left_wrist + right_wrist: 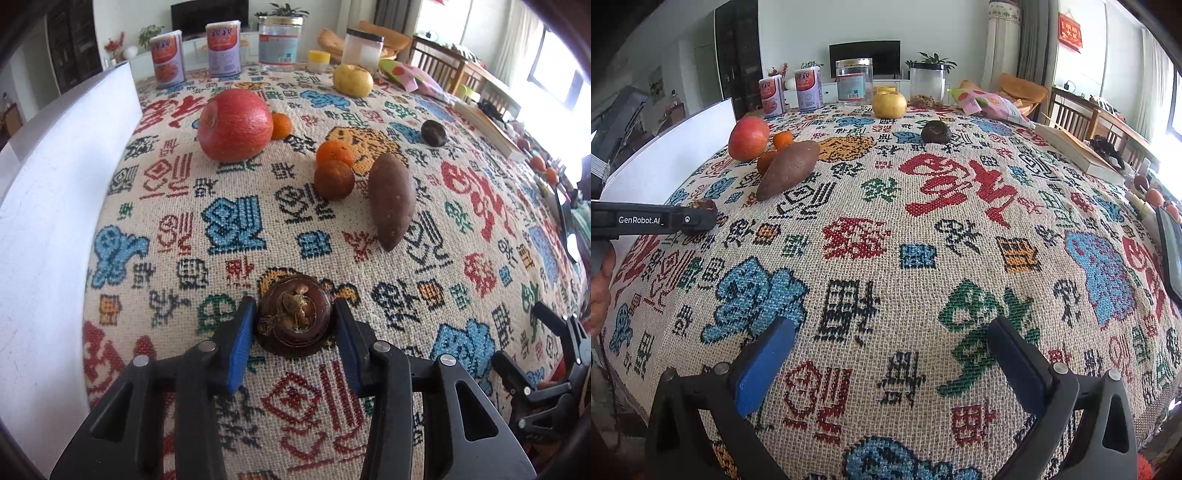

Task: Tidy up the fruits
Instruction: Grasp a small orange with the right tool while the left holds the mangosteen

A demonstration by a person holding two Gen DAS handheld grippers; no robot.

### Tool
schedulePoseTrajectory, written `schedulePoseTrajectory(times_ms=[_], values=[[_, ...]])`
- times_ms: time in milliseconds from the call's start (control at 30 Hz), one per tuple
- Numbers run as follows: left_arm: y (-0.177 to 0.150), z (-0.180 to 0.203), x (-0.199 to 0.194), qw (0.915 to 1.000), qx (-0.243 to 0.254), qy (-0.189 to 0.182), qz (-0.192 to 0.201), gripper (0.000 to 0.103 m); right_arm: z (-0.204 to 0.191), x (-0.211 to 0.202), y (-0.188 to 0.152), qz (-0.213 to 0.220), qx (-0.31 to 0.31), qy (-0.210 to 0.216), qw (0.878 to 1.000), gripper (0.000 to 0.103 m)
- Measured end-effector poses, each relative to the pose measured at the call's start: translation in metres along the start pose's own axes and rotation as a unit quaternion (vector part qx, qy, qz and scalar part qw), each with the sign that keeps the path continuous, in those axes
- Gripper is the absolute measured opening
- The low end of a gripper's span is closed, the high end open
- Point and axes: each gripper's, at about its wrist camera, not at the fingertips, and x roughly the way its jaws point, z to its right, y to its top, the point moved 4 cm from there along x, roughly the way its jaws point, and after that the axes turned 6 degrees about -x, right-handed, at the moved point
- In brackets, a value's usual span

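Blue rubber pads of the left hand-held gripper (295, 325) flank a round, flaky brown water chestnut (293, 319) on the coarse woven desk cloth (258, 229), barely touching; the right hand-held gripper (890, 354) hangs spread wide, empty.

Black plastic left gripper (295, 325), blue pads (240, 347), silver screws, white GenRobot.AI lettering, matching right gripper (892, 354)

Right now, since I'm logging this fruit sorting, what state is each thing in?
left gripper, jaws shut on the dark brown fruit
dark brown fruit, gripped, still resting on the tablecloth
right gripper, jaws open, empty
sweet potato, lying on its side, untouched
red apple, resting on the tablecloth, untouched
plastic jar, upright, lid on
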Motion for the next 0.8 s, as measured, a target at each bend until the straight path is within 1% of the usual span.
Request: schedulePoseTrajectory(times_ms=[100,233,267,367,467,533,600,700,767,800], values=[[-0.005,-0.010,-0.008,0.9999,-0.010,0.006,0.007,0.043,0.001,0.000,0.000,0.000,0.002,0.001,1.000,0.103],[-0.013,-0.023,-0.007,0.9994,-0.033,0.001,0.002,0.043,0.001,-0.001,0.000,0.002,0.002,0.002,1.000,0.103],[-0.015,-0.024,-0.007,0.9994,-0.034,-0.001,0.006,0.043,0.000,-0.001,0.000,0.003,0.001,0.002,1.000,0.103],[-0.018,-0.021,-0.009,0.9996,-0.019,0.009,0.016,0.043,0.001,-0.001,0.000,0.001,0.001,0.004,1.000,0.103],[-0.020,-0.021,-0.011,0.9996,-0.019,0.003,0.019,0.043,0.002,-0.002,0.000,-0.006,0.004,0.007,1.000,0.103],[-0.021,-0.022,-0.011,0.9996,-0.022,-0.002,0.019,0.043,0.006,-0.003,0.003,-0.012,0.019,0.019,1.000,0.103],[-0.023,-0.023,-0.012,0.9995,-0.025,-0.007,0.020,0.043,0.016,-0.004,0.008,-0.015,0.059,0.047,0.997,0.102],[-0.024,-0.024,-0.013,0.9993,-0.028,-0.010,0.022,0.043,0.035,0.004,0.026,-0.037,0.111,0.080,0.990,0.090],[-0.024,-0.024,-0.013,0.9992,-0.030,-0.011,0.023,0.043,0.045,0.017,0.048,-0.058,0.120,0.097,0.986,0.071],[-0.024,-0.025,-0.014,0.9991,-0.033,-0.013,0.022,0.043,0.050,0.025,0.062,-0.066,0.121,0.101,0.985,0.069]])
